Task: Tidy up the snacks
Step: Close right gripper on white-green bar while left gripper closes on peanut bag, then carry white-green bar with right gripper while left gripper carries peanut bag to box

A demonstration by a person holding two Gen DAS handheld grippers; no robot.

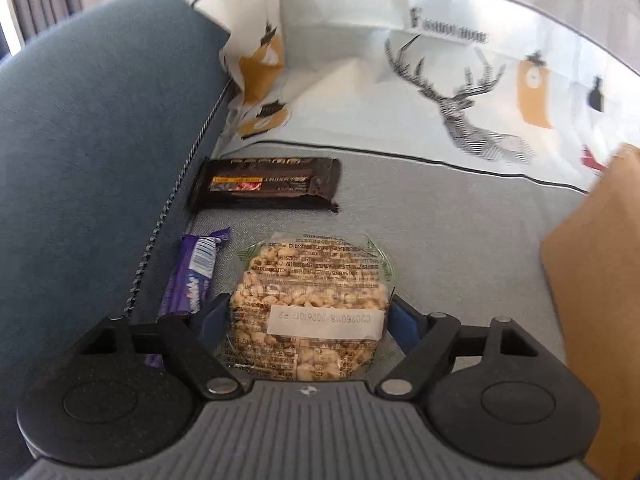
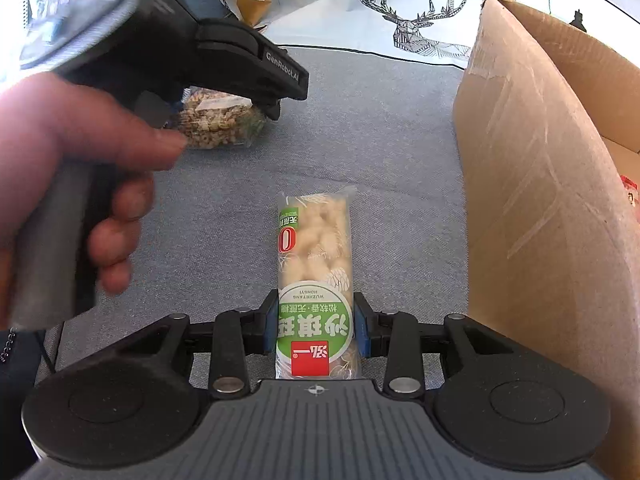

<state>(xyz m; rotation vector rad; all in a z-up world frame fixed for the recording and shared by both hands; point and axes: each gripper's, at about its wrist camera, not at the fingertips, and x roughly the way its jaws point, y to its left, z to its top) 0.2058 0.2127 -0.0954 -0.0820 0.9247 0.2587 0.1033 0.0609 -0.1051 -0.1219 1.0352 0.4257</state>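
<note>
Black gripper point(image 2: 316, 328), blue pads point(image 2: 362, 330), bare hand point(image 2: 80, 152)

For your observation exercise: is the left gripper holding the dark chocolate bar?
No, the left gripper grips the round puffed-grain snack; the dark chocolate bar lies beyond.

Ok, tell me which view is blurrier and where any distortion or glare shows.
Left wrist view: softer, the deer cushion and cardboard box smeared, the dark bar unreadable. Right wrist view: crisper, the green snack pack readable, the box bowed by fisheye, the window corner washed out.
</note>
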